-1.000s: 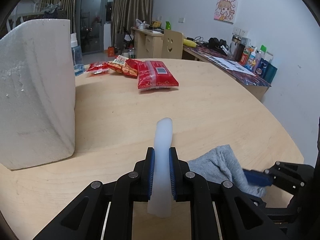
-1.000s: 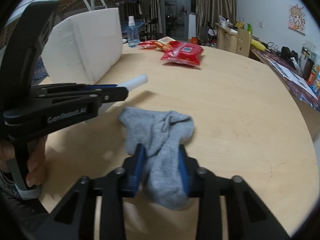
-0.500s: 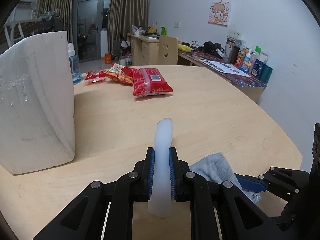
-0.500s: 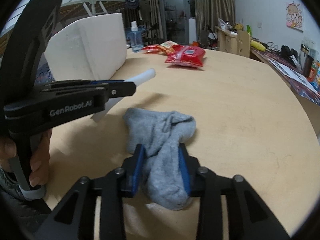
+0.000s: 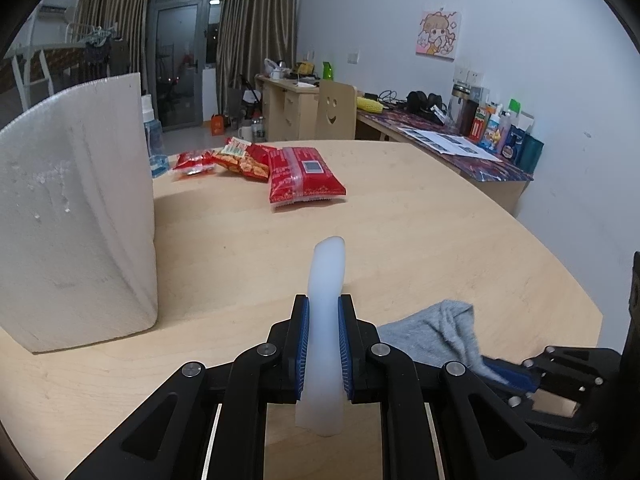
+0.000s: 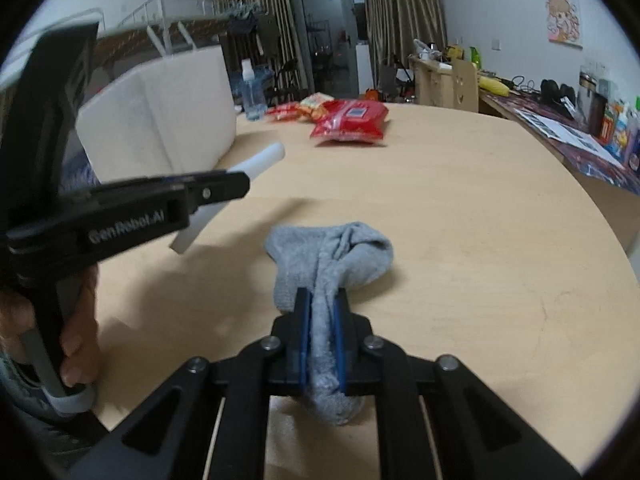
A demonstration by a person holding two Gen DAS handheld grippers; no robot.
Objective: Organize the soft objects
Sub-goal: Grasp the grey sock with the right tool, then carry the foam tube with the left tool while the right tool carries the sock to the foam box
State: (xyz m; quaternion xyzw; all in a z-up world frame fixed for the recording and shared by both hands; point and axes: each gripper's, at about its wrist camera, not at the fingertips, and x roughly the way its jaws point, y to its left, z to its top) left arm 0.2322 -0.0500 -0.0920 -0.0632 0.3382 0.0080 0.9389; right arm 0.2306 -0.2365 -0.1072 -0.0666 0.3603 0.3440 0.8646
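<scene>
My left gripper is shut on a soft white translucent strip and holds it above the wooden table. From the right wrist view the same gripper sits at the left with the strip sticking out ahead. My right gripper is shut on a grey sock, whose far end bunches on the table. The sock also shows at the lower right of the left wrist view, with the right gripper behind it.
A big white foam block stands on the table's left. Red snack packets and a spray bottle lie at the far side. A cluttered desk and a chair stand beyond the table. The table edge curves close on the right.
Both grippers have risen and tilted up a little. The right jaws have closed tighter on the sock. The left gripper still holds the white strip.
</scene>
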